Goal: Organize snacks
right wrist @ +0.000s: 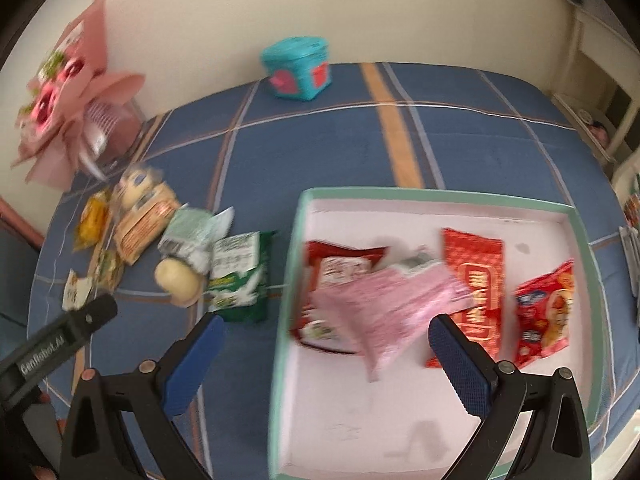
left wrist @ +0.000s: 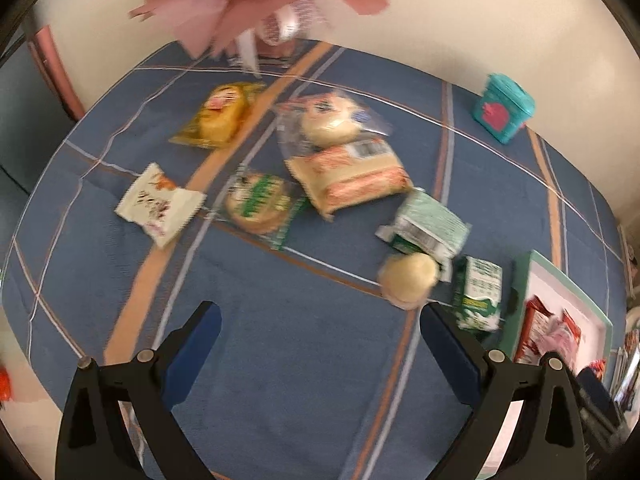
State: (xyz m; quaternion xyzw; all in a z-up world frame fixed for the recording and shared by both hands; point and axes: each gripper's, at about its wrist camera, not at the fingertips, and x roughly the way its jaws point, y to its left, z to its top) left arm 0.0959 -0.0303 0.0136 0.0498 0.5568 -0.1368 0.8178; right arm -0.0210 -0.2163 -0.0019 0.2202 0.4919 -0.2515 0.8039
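both grippers gape wide and hold nothing. the left gripper [left wrist: 320, 344] hovers over the blue plaid counter [left wrist: 300, 360], with loose snacks [left wrist: 352, 178] scattered beyond it. the right gripper [right wrist: 326, 346] hangs over the white tray [right wrist: 360, 420], where a pink packet [right wrist: 384, 312] lies across red packets [right wrist: 476, 280].

This looks like a home. A blue plaid cloth [right wrist: 320, 152] covers a tabletop set against a plain cream wall [right wrist: 208, 12], with a pink wrapped bouquet [right wrist: 72, 92] and a teal gift tin [right wrist: 298, 68] on it. Packaged snacks [left wrist: 256, 200] lie scattered beside a shallow white box [right wrist: 440, 200].
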